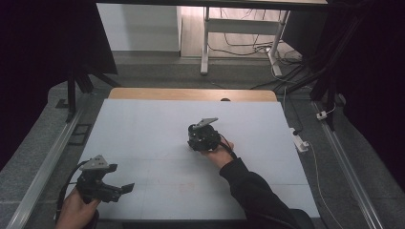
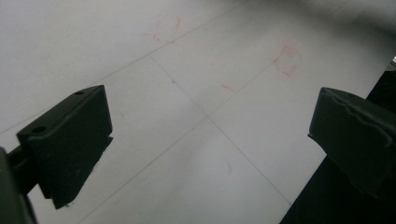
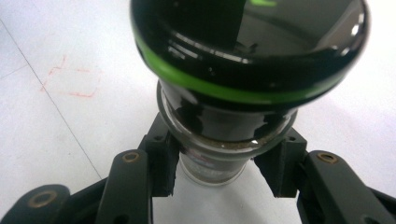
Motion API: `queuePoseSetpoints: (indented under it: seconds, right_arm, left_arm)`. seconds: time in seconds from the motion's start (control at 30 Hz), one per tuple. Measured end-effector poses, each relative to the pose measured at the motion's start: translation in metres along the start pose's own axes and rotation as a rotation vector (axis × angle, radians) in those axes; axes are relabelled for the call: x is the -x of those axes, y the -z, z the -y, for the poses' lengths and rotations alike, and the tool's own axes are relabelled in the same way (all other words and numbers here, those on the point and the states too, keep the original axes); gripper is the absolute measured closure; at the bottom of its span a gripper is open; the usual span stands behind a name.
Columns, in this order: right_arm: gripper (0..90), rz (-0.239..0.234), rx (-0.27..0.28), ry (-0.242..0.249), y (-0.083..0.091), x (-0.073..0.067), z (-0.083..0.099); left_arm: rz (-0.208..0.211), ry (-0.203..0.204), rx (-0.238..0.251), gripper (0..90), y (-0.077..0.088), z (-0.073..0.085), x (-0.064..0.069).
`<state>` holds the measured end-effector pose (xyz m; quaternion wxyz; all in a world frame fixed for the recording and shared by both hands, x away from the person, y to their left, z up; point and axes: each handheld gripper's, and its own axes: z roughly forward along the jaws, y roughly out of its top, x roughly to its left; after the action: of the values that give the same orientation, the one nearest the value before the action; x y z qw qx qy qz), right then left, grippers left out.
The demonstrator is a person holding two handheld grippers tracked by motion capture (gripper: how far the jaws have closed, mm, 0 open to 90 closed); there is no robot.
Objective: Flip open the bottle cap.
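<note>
One jar [image 3: 219,116] is in hand here, a dark glossy vessel with a black cap ringed by a green band; we count a single one, plus two tools, a right hand-held gripper [image 3: 219,163] and a left hand-held gripper [image 2: 210,144]. The jar sits directly between the right hand-held gripper's jaws, which pinch it on the clear glass neck just under the cap, the cap bulging out beyond the pads and toward the camera. From the high view the right hand-held gripper [image 1: 204,137] is near the middle of the white worktop [image 1: 143,133], and we cannot make out the jar itself there. We judge the thing rigid and breakable: glass, smooth and likely slippery against the pads, with some weight if the dark contents fill it. The neck looks like the sensible place to hold, since the wider cap above acts as a stop should it slide; the shiny cap itself would offer poorer purchase. A firm but not crushing squeeze seems called for. The left hand-held gripper [image 1: 102,183] hangs near the worktop's near left corner, well apart from the other, jaws spread wide with nothing between them but bare surface. Ahead of those jaws we note two faint red square marks [image 2: 287,60] drawn on the worktop, and a third red mark [image 3: 74,81] off to the left of the jar.
</note>
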<state>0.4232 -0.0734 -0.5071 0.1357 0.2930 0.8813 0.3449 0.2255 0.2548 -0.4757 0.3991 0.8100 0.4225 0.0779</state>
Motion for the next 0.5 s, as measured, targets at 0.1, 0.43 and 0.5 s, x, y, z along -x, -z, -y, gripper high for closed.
queuePoseSetpoints:
  seconds: [0.1,0.43,0.5]
  right_arm:
    - [52.3,-0.001,0.000,0.000,0.000,0.000,0.000]
    - [52.3,-0.001,-0.002,0.001,0.000,0.000,0.000]
    - [52.3,-0.002,-0.002,0.001,0.000,0.000,0.000]
  left_arm:
    - [0.001,-0.006,0.001,0.0,-0.004,-0.003,0.001]
    - [0.018,-0.041,0.001,0.0,-0.021,-0.021,0.002]
    - [0.018,-0.045,0.002,0.0,-0.022,-0.023,0.001]
